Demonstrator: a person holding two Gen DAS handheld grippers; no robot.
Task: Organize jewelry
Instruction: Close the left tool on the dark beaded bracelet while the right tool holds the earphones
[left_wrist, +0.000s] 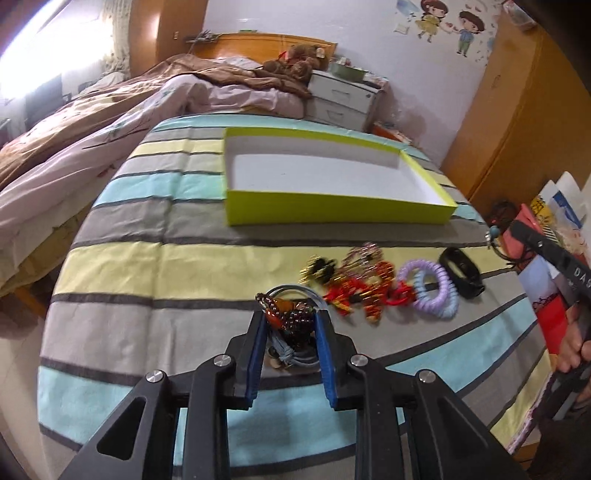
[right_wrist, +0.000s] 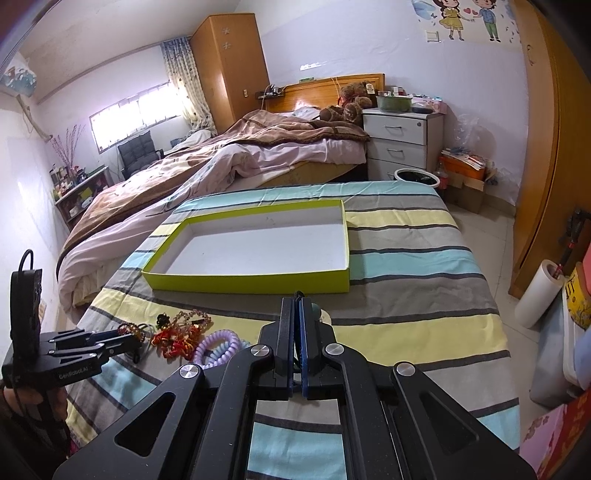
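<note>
A shallow yellow-green box (left_wrist: 332, 212) with a white, empty inside lies on the striped cloth; it also shows in the right wrist view (right_wrist: 251, 282). My left gripper (left_wrist: 290, 319) has its jaws around a bunch of dark red beads and grey-blue cord (left_wrist: 291, 317) on the cloth. To its right lie red and gold jewelry (left_wrist: 362, 288), a purple spiral band (left_wrist: 432, 291) and a black wristband (left_wrist: 461, 271). My right gripper (right_wrist: 297, 306) is shut on a thin dark cord with a teal bead (right_wrist: 316, 308), held above the cloth near the box.
The striped cloth (right_wrist: 406, 295) covers a table beside an unmade bed (right_wrist: 221, 158). A white drawer unit (right_wrist: 400, 142) stands behind. Books and a paper roll (right_wrist: 535, 295) stand at the right edge. A wooden wardrobe (right_wrist: 546, 147) is at the right.
</note>
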